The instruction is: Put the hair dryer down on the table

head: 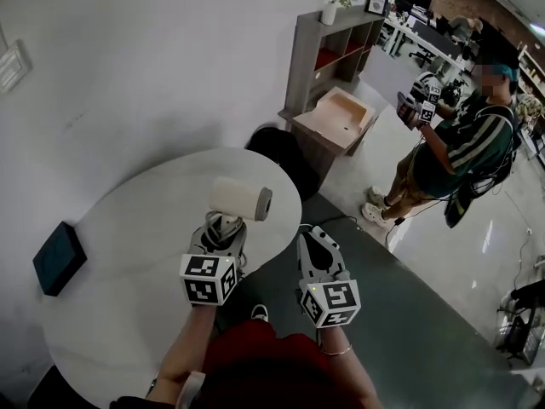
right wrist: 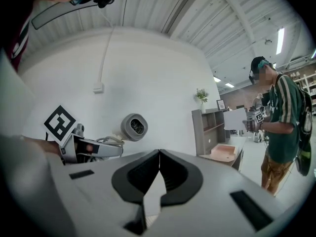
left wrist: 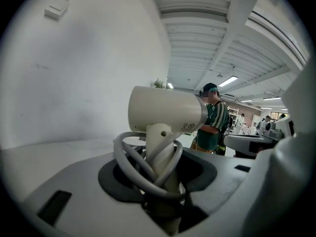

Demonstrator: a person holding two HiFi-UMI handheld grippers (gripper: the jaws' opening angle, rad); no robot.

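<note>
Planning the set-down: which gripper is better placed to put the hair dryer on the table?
Left. The left gripper is shut on the hair dryer by its handle, cord looped around it, and hangs above the table. The right gripper is shut, empty and off the table's edge.

Left gripper [left wrist: 159, 197] clamps hair dryer [left wrist: 165, 110] handle; cord [left wrist: 129, 168] looped around.

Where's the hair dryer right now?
Head view, centre-left: the hair dryer is held by its handle in the left tool, above the white table's right edge.

Cream hair dryer [head: 241, 199] upright, cord-wrapped handle
</note>
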